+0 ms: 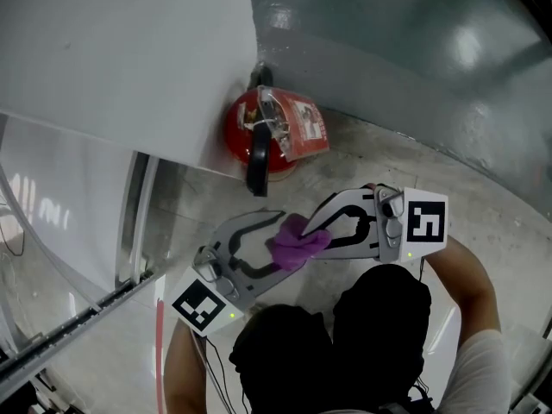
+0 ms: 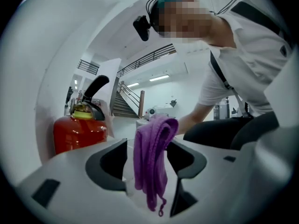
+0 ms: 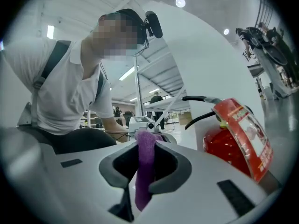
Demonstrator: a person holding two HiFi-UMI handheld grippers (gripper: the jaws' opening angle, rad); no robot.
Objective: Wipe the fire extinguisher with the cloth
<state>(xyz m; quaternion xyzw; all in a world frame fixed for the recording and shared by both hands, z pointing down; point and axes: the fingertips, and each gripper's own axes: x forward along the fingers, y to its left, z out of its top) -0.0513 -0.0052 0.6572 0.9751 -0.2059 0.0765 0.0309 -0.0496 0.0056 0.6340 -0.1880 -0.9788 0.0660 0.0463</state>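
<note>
Right hand-held gripper (image 1: 310, 234) clamps purple cloth (image 1: 297, 243), left hand-held gripper (image 1: 278, 241) wide, red fire extinguisher (image 1: 244, 128)

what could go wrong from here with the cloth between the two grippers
The right gripper pinches only a narrow fold of the purple cloth; it may slip out. The cloth hangs inside the open left gripper and may snag when pulled away. The hanging tag on the fire extinguisher could catch during wiping.
</note>
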